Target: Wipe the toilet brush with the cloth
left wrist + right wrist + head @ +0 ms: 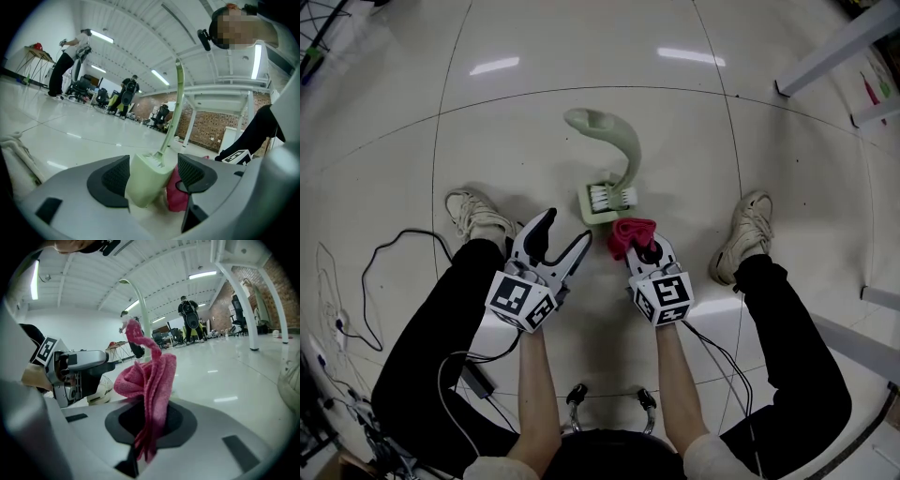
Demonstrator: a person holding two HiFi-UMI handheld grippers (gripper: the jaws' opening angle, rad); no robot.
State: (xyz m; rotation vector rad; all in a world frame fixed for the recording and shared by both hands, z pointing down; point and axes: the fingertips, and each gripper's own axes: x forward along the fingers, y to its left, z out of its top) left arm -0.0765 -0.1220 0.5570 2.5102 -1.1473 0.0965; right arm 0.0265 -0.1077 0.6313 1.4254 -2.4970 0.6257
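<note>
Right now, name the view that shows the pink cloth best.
Right gripper view: the pink cloth fills the centre, clamped in the right gripper. The head view shows it small; the left gripper view, a sliver.

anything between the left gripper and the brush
Just bare floor, in the head view; the cloth sits aside in the right gripper.

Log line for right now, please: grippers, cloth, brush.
left gripper: open, facing holder | right gripper: shut on pink cloth | toilet brush: standing in holder on floor | wipe: not yet begun
</note>
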